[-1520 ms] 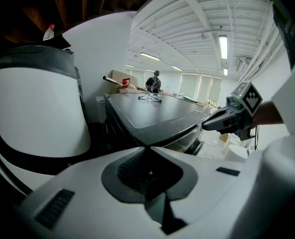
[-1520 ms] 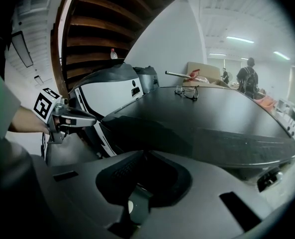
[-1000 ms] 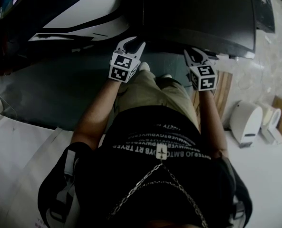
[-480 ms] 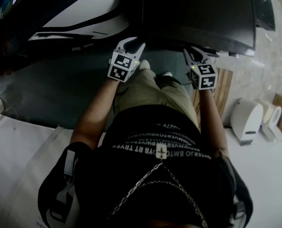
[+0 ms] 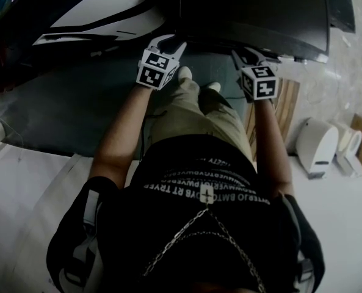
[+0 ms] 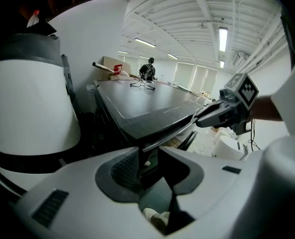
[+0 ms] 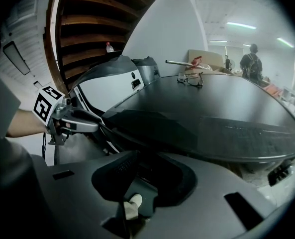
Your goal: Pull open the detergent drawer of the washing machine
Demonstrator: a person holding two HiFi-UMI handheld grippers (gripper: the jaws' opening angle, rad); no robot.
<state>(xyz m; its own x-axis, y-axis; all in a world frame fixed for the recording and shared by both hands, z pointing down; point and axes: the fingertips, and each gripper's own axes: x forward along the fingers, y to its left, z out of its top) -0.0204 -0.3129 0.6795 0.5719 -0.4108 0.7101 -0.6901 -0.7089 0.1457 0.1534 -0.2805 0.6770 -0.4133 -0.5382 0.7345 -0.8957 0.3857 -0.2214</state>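
Two grippers meet the front edge of the dark-topped washing machine (image 5: 254, 11) in the head view; the left gripper (image 5: 166, 43) and right gripper (image 5: 249, 55) sit apart along that edge, above the person's shoes (image 5: 184, 73); the detergent drawer cannot be picked out, and is presumably on the front face hidden under the top's lip.

Left gripper view: its jaws have just been opening and stand wide; the lip lies at the mouth of the gap, with the pads not pressing on it.

Right gripper view: jaws likewise apart, clamped on nothing; glasses (image 7: 189, 78) lie on the top.

My worry: closing on the lip instead of the drawer's front would strain the top; a shallow bite would slip off under the pull.
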